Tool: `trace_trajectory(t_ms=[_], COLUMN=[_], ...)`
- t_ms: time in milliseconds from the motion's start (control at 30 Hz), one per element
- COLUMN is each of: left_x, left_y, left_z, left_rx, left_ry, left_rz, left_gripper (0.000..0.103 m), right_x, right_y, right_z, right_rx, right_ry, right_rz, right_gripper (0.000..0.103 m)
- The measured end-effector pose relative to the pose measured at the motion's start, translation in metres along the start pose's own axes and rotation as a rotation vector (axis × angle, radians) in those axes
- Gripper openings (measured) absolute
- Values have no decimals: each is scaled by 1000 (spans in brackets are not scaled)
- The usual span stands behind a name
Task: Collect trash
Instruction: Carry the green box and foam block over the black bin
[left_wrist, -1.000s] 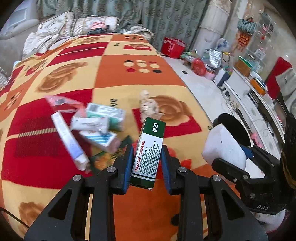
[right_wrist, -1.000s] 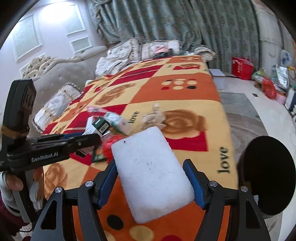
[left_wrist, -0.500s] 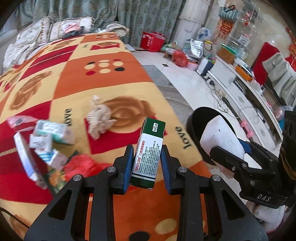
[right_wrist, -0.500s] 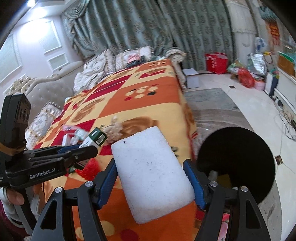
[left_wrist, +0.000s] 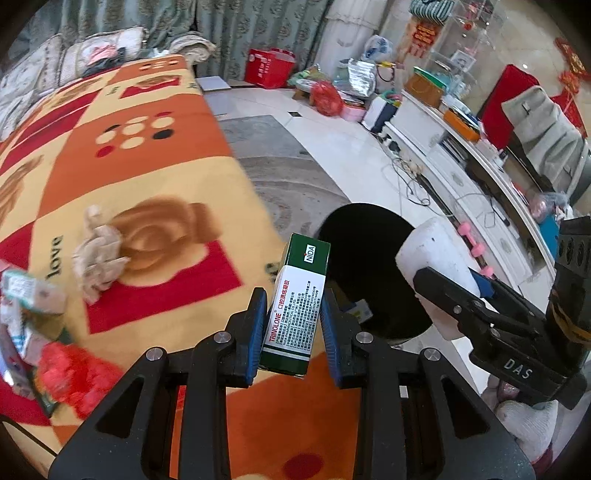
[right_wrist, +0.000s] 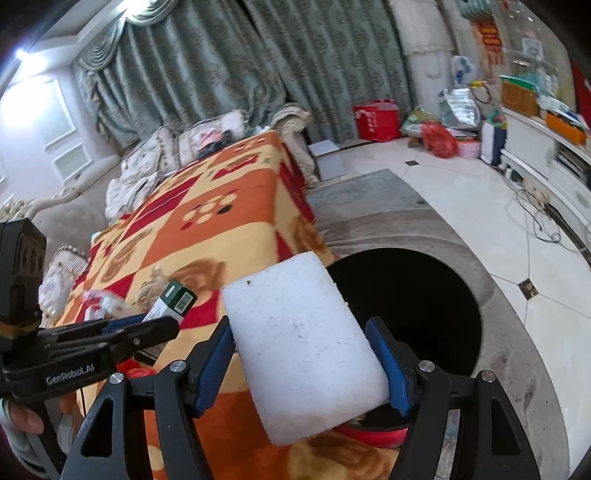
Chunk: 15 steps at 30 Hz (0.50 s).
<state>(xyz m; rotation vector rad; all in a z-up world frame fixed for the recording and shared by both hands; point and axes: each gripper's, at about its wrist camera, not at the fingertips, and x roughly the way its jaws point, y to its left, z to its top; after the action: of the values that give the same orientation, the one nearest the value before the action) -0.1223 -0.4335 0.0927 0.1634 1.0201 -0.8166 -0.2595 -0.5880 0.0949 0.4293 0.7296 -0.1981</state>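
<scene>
Jaws of left gripper (left_wrist: 294, 325) clench "TRINOLONE" box (left_wrist: 297, 306) (green cap reads "NIDA"); right gripper (right_wrist: 306, 365) clamps foam block (right_wrist: 303, 343).

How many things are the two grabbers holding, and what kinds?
Green and white medicine box, in the left gripper: 1
White foam block, in the right gripper: 1
Total: 2

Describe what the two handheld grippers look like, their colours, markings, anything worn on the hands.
Both are matte black plastic frames with triangular cut-outs and silver screw heads. The left gripper and right gripper each have two fingers lined with ribbed blue pads. Seen from the side, the left one reads "GenRobot.AI" in white and the right one "DAS". Each has a boxy black upright block. The hands seem to wear light knit gloves.
</scene>
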Motion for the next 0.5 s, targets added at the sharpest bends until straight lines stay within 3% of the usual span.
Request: trace_trajectory(t_ms=[500], left_x=[55], left_y=[-36], left_z=[18], left_rx=[-24], left_ry=[62], left_rz=[-95], left_gripper=[27], right_x=[6], right_y=[-60], right_z=[13], right_rx=[153], right_ry=[-31], right_rz=[-52], right_gripper=[70])
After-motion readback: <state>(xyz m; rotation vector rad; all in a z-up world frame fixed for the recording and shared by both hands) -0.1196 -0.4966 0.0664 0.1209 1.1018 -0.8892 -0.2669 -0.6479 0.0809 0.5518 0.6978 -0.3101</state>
